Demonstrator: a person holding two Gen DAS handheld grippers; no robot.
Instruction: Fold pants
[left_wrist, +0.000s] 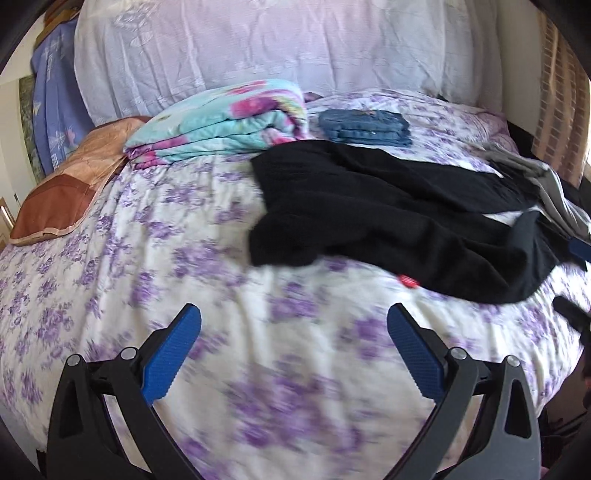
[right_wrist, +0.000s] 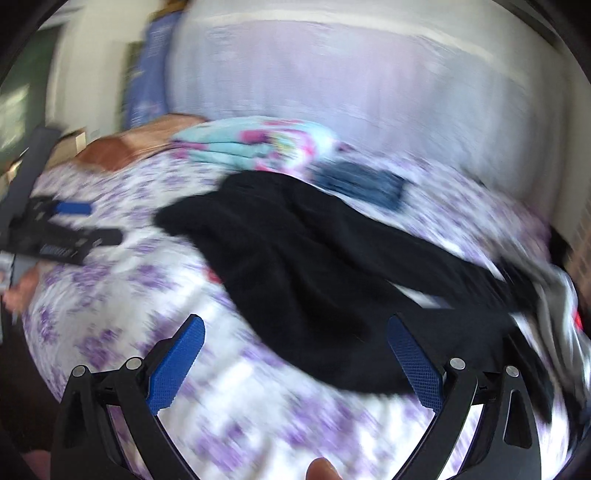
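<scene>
In the left wrist view, the left gripper (left_wrist: 293, 332) hangs low in the frame over the purple-flowered white bedspread (left_wrist: 110, 266), jaws spread wide and holding nothing. The rumpled black fabric pants (left_wrist: 388, 214) sprawl unfolded right of centre. Above them lie a folded stack of blue denim jeans (left_wrist: 364, 127) and a folded turquoise-and-pink floral blanket (left_wrist: 221, 122).

The right wrist view is motion-blurred. The right gripper (right_wrist: 293, 334) is also wide open and empty, its right finger over the pants' (right_wrist: 314, 273) near edge. Folding looks not yet begun: the pants need spreading flat first.
</scene>
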